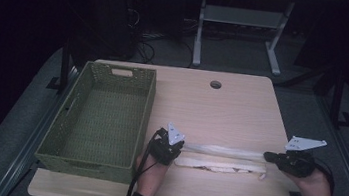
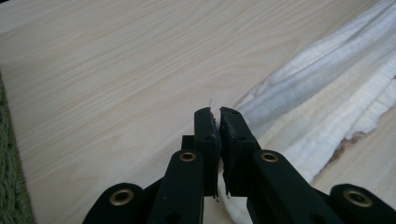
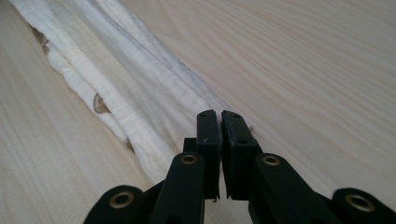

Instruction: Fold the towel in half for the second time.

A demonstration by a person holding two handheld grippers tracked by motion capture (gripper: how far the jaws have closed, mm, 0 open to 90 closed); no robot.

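White crinkled cloth (image 1: 220, 159), folded into a long strip with brown marks along one edge, lies across the near part of the pale wooden table (image 1: 231, 110), stretched between my two hands. I've got my left gripper (image 1: 180, 146) pinching one end, jaws pressed together with fabric caught between them, as the left gripper view (image 2: 218, 114) shows. My right gripper (image 1: 267, 156) has the other end clamped the same way, the pads squeezed onto a thin bit of cloth (image 3: 140, 93) in the right gripper view (image 3: 220, 115).

Now, the risks as I see them. Each grip looks like it has only a narrow bite of fabric near the jaw tips, so if I pull the ends apart too hard, one end could slip free and the strip would flop. The upper layer looks raised and taut while the lower layers rest on the table; lift unevenly and the fold could fall open. The green woven basket (image 1: 100, 114) sits just beside my left hand (image 1: 150, 173), empty as far as I can tell, so a careless swing that way could knock its wall or drag the cloth over the rim.
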